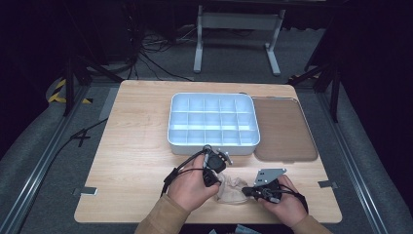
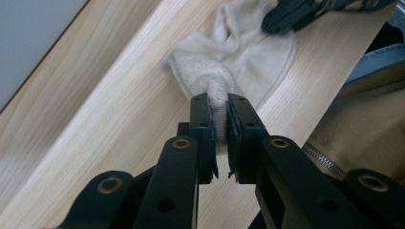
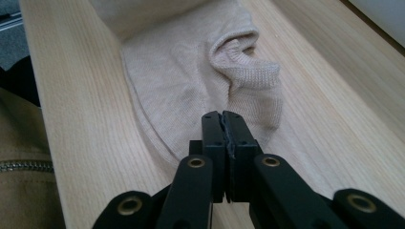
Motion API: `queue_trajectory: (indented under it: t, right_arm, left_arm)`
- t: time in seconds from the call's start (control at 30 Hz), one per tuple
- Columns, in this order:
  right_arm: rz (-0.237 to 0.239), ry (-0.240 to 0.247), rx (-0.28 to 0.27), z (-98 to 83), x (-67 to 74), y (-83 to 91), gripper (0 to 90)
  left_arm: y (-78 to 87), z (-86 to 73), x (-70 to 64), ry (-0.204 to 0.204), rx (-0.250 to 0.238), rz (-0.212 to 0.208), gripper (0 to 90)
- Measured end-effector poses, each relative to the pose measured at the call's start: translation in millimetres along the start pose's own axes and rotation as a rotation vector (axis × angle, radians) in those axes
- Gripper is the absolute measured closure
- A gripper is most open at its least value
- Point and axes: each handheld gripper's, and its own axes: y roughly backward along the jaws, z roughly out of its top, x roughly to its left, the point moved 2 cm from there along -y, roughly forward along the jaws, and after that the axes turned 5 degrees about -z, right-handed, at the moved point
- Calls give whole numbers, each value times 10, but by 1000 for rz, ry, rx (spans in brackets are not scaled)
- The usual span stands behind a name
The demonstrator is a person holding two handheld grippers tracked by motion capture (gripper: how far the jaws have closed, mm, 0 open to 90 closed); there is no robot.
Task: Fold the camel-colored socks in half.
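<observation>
A beige sock (image 1: 233,190) lies crumpled on the wooden table (image 1: 136,161) close to the near edge, between the person's two hands. The left gripper (image 1: 217,178) comes at it from the left, and in the left gripper view its jaws are clamped on a bunched fold of the ribbed cuff end, the knit squeezed into the narrow gap between the pads (image 2: 206,125). The right gripper (image 1: 247,191) meets the sock from the opposite side; in the right gripper view its jaws stand pressed together at the sock's near rim, where the flat, thin part of the fabric lies, but whether any cloth is pinched between them cannot be told. From that view the sock (image 3: 200,76) spreads away in front of the jaws, with the cuff rolled up into a raised loop toward the far right. Beyond the sock, just behind the left gripper, sits a white tray (image 1: 213,142) with many small compartments, its front wall near the gripper's body. A brown flat lid (image 1: 282,129) lies touching or just beside the tray on its right. The table's left half is bare wood, giving plenty of free room there, while the near edge runs right under both hands and the right edge lies well apart from the right hand (image 1: 285,204)
</observation>
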Motion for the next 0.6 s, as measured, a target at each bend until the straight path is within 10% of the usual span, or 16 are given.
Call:
queue_trajectory:
  t: [0.6]
  right_arm:
    - [23,-24,-81,-8,64,-81,890]
  left_arm:
    - [-254,192,-137,-74,2,-39,820]
